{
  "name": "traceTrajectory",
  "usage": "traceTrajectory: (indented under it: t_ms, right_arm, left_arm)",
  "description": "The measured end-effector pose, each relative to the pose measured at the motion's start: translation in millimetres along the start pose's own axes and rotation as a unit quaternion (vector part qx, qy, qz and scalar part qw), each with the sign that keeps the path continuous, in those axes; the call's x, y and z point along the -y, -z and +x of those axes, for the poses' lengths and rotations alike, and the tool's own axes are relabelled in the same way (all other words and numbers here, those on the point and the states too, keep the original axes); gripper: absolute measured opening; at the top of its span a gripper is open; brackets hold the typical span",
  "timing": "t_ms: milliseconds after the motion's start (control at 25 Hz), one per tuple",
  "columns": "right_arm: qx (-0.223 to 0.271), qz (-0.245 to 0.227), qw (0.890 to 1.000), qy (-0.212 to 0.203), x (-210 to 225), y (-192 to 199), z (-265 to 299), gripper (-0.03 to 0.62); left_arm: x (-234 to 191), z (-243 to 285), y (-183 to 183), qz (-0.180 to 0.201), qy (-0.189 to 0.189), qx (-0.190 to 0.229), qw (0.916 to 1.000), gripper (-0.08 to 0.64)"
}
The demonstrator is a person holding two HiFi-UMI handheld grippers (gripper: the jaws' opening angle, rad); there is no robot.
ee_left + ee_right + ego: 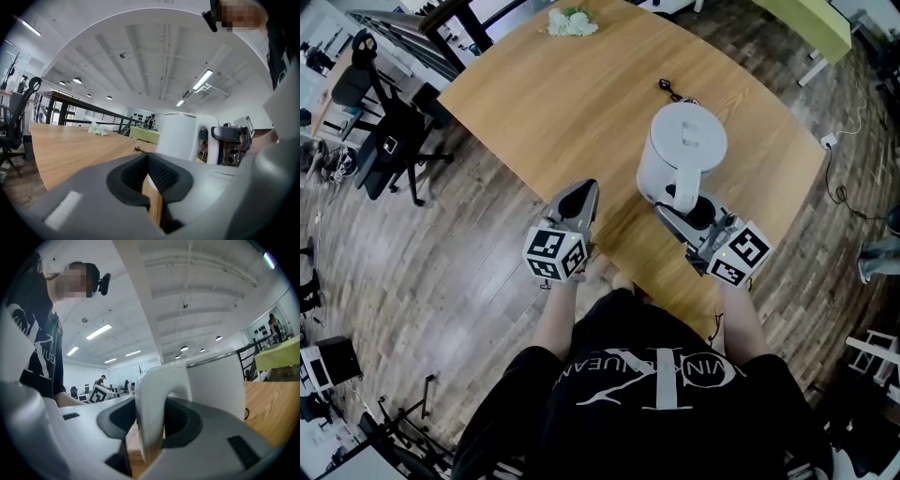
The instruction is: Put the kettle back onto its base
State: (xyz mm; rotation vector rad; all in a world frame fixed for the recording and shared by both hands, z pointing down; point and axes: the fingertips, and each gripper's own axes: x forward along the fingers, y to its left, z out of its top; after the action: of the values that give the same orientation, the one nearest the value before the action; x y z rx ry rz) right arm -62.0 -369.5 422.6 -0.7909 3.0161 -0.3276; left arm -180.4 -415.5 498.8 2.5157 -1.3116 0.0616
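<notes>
The curved light wooden worktop (544, 122) is being used as the landing surface. The white cylindrical plastic kettle (680, 150) is being held upright just ahead of the right gripper (686, 214). Its fingers are being clenched on the kettle's white loop handle (150, 413), so the body can be steered from behind. No base is being shown; it is judged to be hidden beneath the kettle. The left gripper (584, 190) is being held well aside of the kettle, fingers pressed together and empty. A thin dark cord (668, 88) is lying beyond the kettle.
</notes>
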Motion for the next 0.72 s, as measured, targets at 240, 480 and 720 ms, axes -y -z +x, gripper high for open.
traceTrajectory:
  t_ms: [240, 480, 720]
  right_arm:
    - [-0.007, -0.007, 1.0, 0.016, -3.1, 8.9, -1.2, 0.15]
    - [-0.039, -0.019, 0.999, 0.018, -7.0, 25.8, -7.1, 0.167]
    - [-0.063, -0.024, 0.997, 0.037, -5.0, 48.0, -16.4, 0.187]
  left_arm:
    - [-1.7, -6.2, 3.3, -0.006, -0.007, -0.001, 1.0, 0.002]
    - [4.6, -14.0, 5.9, -0.003, -0.011, -0.003, 0.9999, 0.002]
    - [7.6, -25.9, 8.4, -0.002, -0.026, -0.002, 0.9997, 0.002]
